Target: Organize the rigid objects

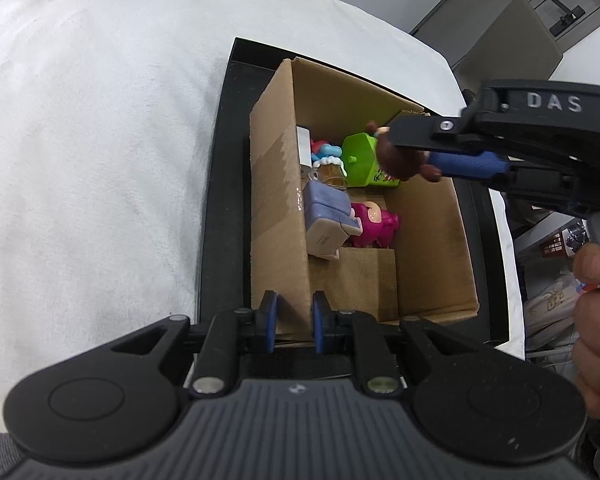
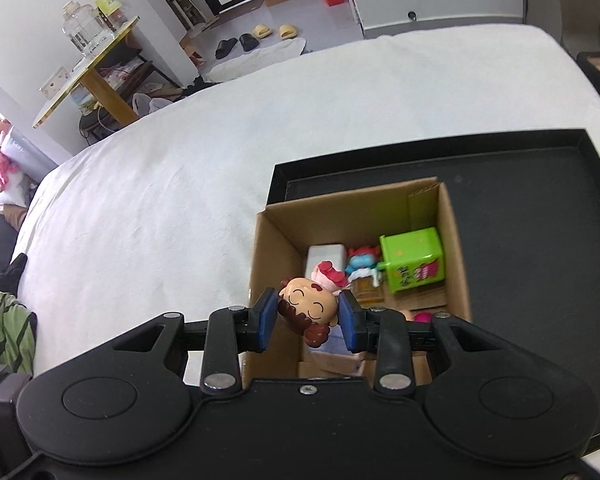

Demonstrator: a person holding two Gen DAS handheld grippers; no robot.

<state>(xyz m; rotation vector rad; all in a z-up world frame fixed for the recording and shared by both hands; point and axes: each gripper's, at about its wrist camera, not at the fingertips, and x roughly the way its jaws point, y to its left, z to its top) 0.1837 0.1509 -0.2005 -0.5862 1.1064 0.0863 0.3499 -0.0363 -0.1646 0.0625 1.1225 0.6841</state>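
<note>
A cardboard box (image 1: 276,216) (image 2: 276,240) stands in a black tray (image 1: 220,200) (image 2: 540,240) on a white bed. Inside lie a green toy box (image 1: 364,160) (image 2: 414,260), a pink figure (image 1: 374,224), a lavender block (image 1: 328,216), a small beer-mug toy (image 1: 332,172) and a red-and-blue figure (image 2: 362,260). My right gripper (image 2: 308,318) (image 1: 412,160) is shut on a brown-haired doll figure (image 2: 310,308) (image 1: 400,160), held over the box's opening. My left gripper (image 1: 294,320) is open and empty, its pads astride the box's near left wall.
White bedding (image 1: 100,160) (image 2: 180,160) surrounds the tray. In the right wrist view, a wooden table with jars (image 2: 88,48), slippers (image 2: 256,38) and clutter stand beyond the bed. A person's hand (image 1: 592,320) holds the right gripper.
</note>
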